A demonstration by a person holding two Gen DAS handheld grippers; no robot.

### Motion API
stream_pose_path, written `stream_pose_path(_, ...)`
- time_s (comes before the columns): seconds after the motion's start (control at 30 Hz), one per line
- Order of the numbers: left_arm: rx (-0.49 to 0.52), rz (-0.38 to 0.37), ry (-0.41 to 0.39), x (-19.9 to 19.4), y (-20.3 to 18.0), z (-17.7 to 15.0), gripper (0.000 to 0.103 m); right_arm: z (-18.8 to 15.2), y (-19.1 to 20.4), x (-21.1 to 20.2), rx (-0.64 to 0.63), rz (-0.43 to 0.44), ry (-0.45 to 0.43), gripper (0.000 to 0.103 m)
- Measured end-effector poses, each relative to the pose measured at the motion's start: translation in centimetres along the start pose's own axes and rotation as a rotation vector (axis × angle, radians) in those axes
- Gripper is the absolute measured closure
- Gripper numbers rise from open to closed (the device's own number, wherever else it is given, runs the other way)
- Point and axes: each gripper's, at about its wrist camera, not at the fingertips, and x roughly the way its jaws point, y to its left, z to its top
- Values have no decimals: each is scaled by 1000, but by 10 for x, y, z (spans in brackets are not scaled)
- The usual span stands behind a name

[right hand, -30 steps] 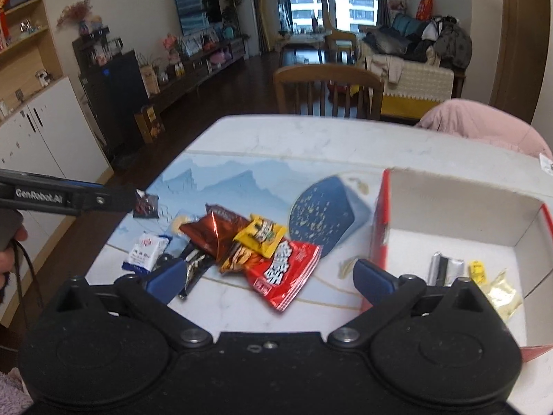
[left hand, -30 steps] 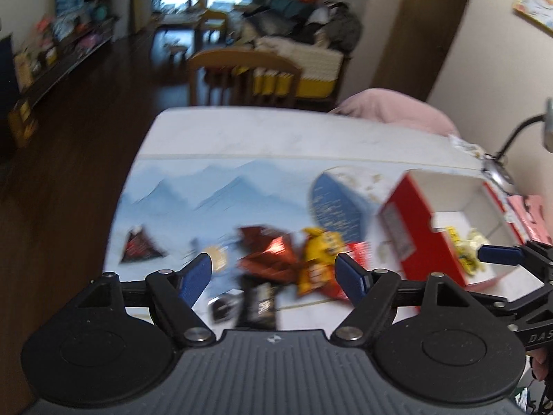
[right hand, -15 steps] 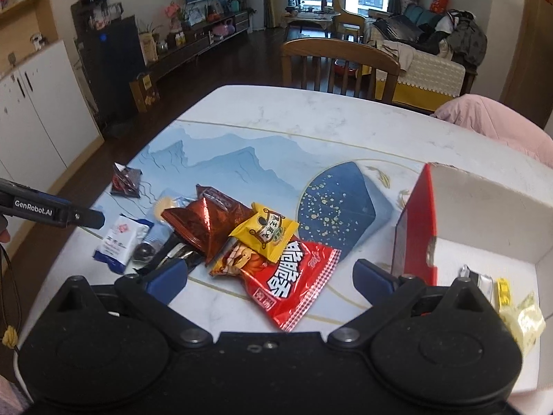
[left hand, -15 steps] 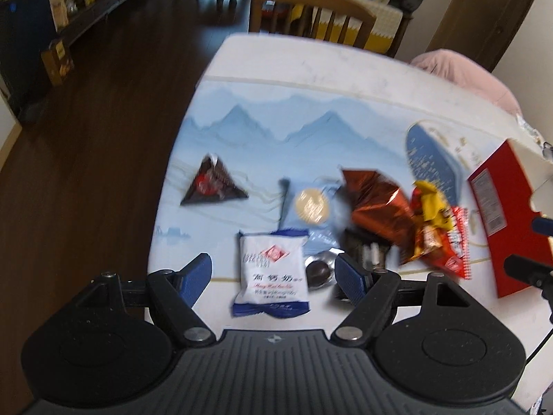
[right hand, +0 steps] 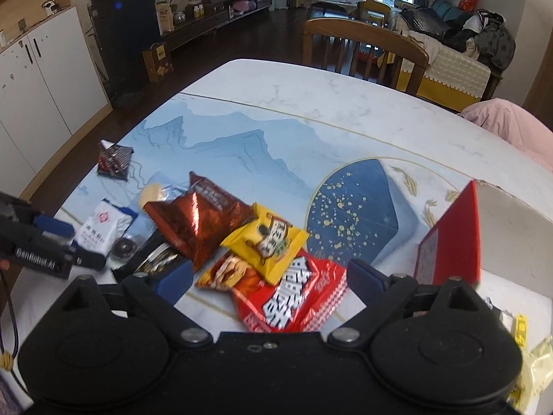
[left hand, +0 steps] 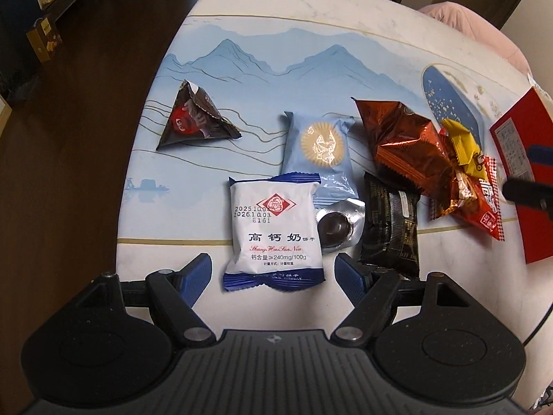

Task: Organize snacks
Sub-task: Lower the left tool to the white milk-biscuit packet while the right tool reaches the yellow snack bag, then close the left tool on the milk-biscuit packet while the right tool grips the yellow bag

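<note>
Our left gripper [left hand: 274, 275] hangs wide open astride the white biscuit packet [left hand: 273, 233] near the table's [left hand: 345, 34] near edge. Our right gripper [right hand: 269, 276], empty, jaws just narrowing, hovers over the red snack bag [right hand: 293, 301] beside the red box [right hand: 449, 242].

L wrist cam rides on the left gripper [left hand: 274, 273], looks steeply down & close at the table's [left hand: 311, 34] near-left corner; white biscuit packet [left hand: 274, 231] fills centre, floor on left, red box [left hand: 525, 173] cut off at right edge. R wrist cam sits on the right gripper [right hand: 269, 276], tilted less steeply, a bit farther back; takes in the red chili-snack packet [right hand: 293, 297] up close, plus a chair [right hand: 363, 45] and living room beyond. Shared: the snack pile, the blue mountain-print tabletop, the box side. Each cam catches the other tool: R tip at L view's right edge, L gripper at R view's left edge.
</note>
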Motion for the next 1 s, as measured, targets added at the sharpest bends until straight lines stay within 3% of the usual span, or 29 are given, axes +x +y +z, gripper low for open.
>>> stream_pose_path(0.4,44,56,-38,4,-9,-3,25,18,-9,49,66,30,63,22)
stream_pose_path(0.53,61,73,-51,4,-12,-5,30,16,-8,55,72,53,77,35)
stream_pose_path(0.6,66,82,-57,3,-14,-6,39,16,-7,54,71,54,72,39)
stream_pose_path(0.7,67,91,-60,2,-16,-8,40,16,-8,51,78,56,62,45)
stream_pose_path(0.73,63,91,-62,1,-16,-8,40,16,-8,50,80,55,59,53)
stream_pose_path(1.0,13,77,-80,-4,-11,-8,45,13,-7,38,77,32,28,55)
